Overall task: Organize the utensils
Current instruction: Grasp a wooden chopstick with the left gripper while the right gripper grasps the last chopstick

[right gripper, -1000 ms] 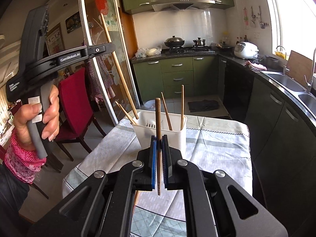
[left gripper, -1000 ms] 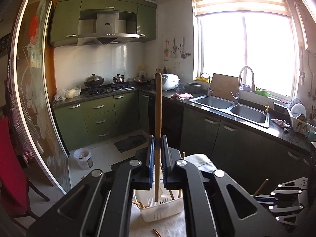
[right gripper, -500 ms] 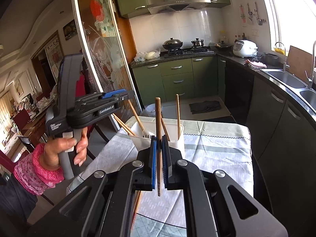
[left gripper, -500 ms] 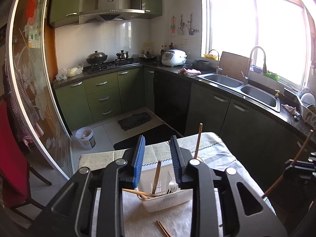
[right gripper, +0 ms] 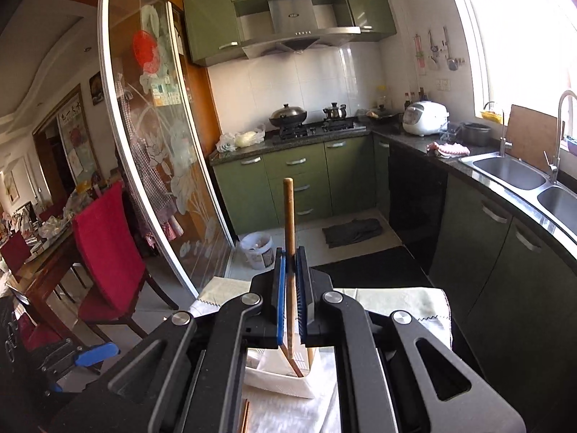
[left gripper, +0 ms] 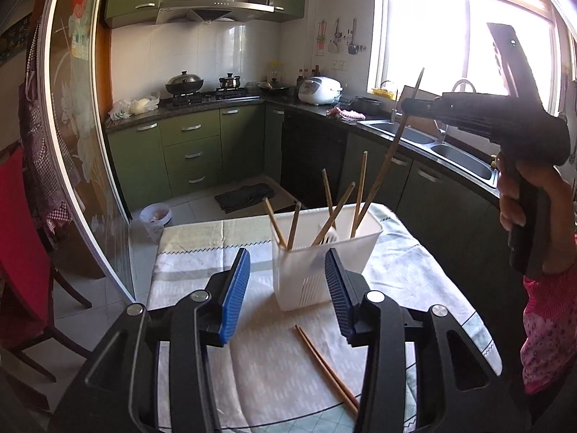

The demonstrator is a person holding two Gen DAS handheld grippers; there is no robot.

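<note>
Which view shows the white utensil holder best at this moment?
The left wrist view: the white utensil holder stands whole on the table, with chopsticks sticking out. The right wrist view catches only its lower part, behind the right gripper and its held chopstick.

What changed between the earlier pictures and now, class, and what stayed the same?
The left gripper let go of its chopstick into the white holder and backed off, open. The right gripper moved over the holder, lowering its chopstick in. Two chopsticks stayed on the tablecloth.
</note>
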